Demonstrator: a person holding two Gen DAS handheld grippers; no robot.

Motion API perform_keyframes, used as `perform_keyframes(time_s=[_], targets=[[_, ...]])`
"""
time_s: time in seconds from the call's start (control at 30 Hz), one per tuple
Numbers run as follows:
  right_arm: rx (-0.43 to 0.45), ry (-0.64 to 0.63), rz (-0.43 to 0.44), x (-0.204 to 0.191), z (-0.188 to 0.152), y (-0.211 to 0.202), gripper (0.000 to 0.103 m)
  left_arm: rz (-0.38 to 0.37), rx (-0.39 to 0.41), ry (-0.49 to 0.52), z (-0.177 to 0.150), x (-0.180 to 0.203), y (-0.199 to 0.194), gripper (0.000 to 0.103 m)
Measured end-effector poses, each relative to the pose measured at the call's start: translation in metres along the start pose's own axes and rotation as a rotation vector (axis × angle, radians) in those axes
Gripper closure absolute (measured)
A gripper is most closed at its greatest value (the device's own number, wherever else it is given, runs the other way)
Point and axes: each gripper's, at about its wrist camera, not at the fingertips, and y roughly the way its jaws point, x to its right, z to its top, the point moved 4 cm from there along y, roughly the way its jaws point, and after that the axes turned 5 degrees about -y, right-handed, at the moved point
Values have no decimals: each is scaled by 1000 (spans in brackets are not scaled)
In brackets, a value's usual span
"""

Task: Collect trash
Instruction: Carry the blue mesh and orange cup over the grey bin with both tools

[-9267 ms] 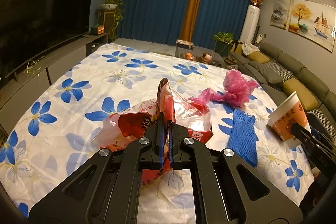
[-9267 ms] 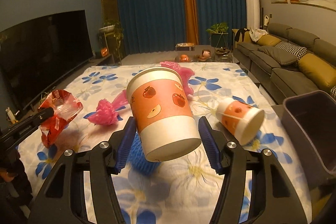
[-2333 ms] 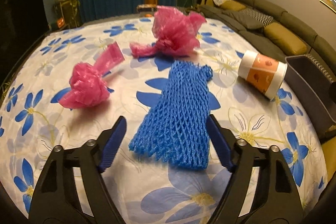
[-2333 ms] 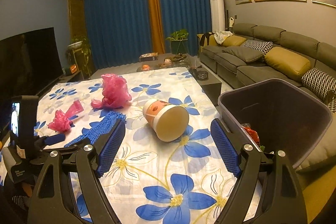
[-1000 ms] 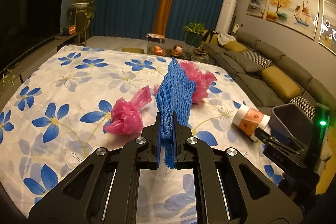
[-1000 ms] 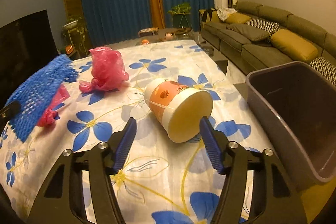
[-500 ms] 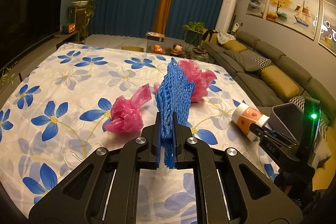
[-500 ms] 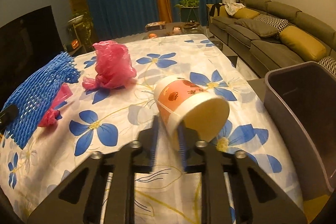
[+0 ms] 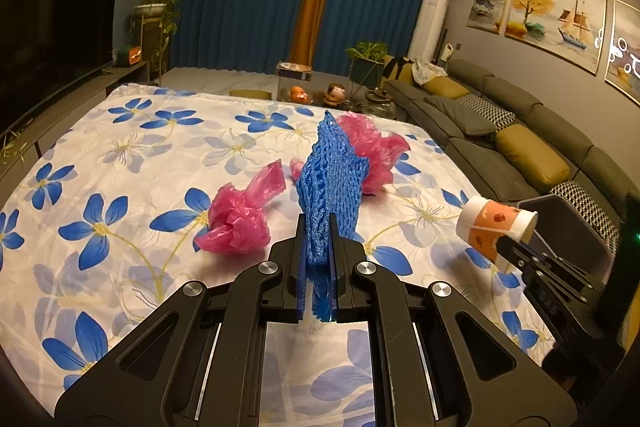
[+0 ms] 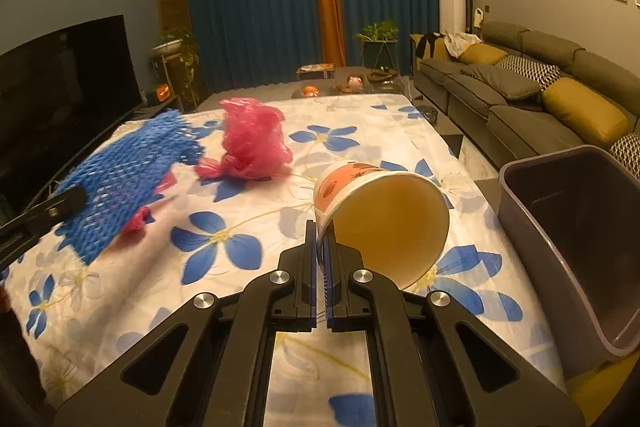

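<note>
A home living room: long sofa (image 10: 520, 95), television (image 9: 52, 27), blue curtains (image 10: 256, 7), wall paintings (image 9: 552, 23).

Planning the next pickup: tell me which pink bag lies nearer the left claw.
The smaller pink bag, left of the held blue net. The bigger bag lies farther back, behind the net.

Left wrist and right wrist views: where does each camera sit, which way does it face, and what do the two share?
Left wrist view: sits behind the left gripper, faces down the flowered table toward the curtains; its jaws clamp the blue foam net; the right gripper shows at right.
Right wrist view: sits behind the right gripper, faces the same way; its jaws pinch the paper cup rim, bin at right.
Shared: net, cup, larger pink bag, bin, sofa.
</note>
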Motion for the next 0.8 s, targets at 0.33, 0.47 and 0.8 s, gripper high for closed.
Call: perform_keyframes(time_s=[0.33, 0.47, 0.8], targets=[[53, -38, 28, -13, -2, -44, 99, -22, 24, 30, -1, 15, -19, 95], [78, -40, 33, -14, 0, -59, 99, -32, 40, 38, 1, 21, -33, 95], [132, -39, 29, -8, 1, -92, 99, -61, 82, 75, 2, 49, -64, 95]])
